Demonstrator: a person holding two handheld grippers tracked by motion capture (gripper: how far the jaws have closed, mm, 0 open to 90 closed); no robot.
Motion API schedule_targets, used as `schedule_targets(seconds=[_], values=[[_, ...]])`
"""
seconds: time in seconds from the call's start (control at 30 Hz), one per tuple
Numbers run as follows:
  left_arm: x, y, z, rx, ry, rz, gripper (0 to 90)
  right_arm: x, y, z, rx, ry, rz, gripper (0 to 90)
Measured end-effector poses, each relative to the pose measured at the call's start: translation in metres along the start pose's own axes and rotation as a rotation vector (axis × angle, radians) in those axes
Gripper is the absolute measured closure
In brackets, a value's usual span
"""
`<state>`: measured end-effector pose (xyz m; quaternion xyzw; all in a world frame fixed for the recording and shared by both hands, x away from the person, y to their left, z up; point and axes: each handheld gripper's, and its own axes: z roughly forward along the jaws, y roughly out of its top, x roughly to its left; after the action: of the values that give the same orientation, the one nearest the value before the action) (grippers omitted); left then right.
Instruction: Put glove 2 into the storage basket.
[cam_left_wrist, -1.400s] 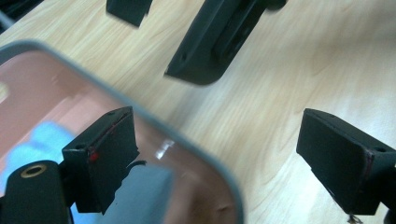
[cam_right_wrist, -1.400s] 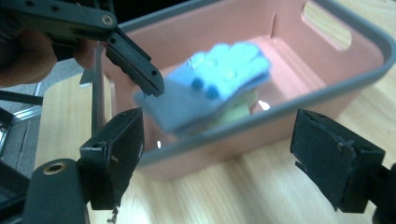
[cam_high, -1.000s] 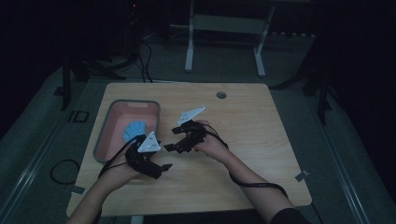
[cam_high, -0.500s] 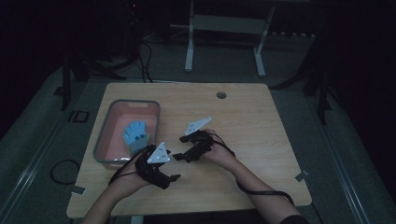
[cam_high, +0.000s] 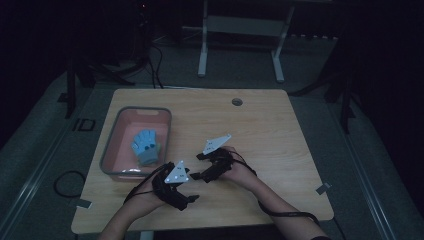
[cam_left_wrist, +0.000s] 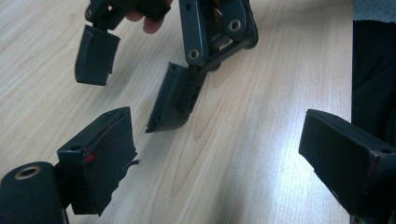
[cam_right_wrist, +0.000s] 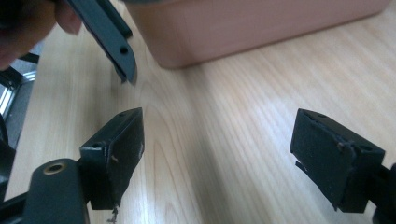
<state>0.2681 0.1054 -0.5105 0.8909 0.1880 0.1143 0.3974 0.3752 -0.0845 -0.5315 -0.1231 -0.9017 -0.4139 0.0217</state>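
My left gripper hangs low over the wooden table near its front edge, just in front of the pink tray. Its jaws stand wide apart in the left gripper view, with only bare wood between them. My right gripper is close to the right of it and points toward the tray, open and empty. The two grippers face each other, a short gap apart. A blue ribbed object, shaped like a small glove, lies in the tray.
The tray's pink wall rises just beyond my right gripper's jaws. A small round hole sits near the table's far edge. Cables trail from both grippers toward the near edge. Beyond the table stand dark floor and metal stand legs.
Both hands have come toward the table's near edge and sunk closer to the wood. The left gripper has left the tray's corner, and the blue object now lies uncovered.
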Motion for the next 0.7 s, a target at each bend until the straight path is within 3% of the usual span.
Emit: schedule_targets(seconds=[0.2,0.3,0.7], values=[[-0.004,-0.004,0.008,0.004,-0.017,0.002,10.8,-0.001,-0.013,-0.001,0.007,-0.007,0.008,17.6],[-0.007,-0.005,0.015,0.004,-0.015,0.024,10.9,-0.004,-0.019,-0.004,0.006,-0.027,0.007,17.6],[-0.015,-0.007,0.036,-0.015,-0.055,0.019,10.9,-0.006,-0.040,-0.021,0.001,-0.044,0.030,17.6]])
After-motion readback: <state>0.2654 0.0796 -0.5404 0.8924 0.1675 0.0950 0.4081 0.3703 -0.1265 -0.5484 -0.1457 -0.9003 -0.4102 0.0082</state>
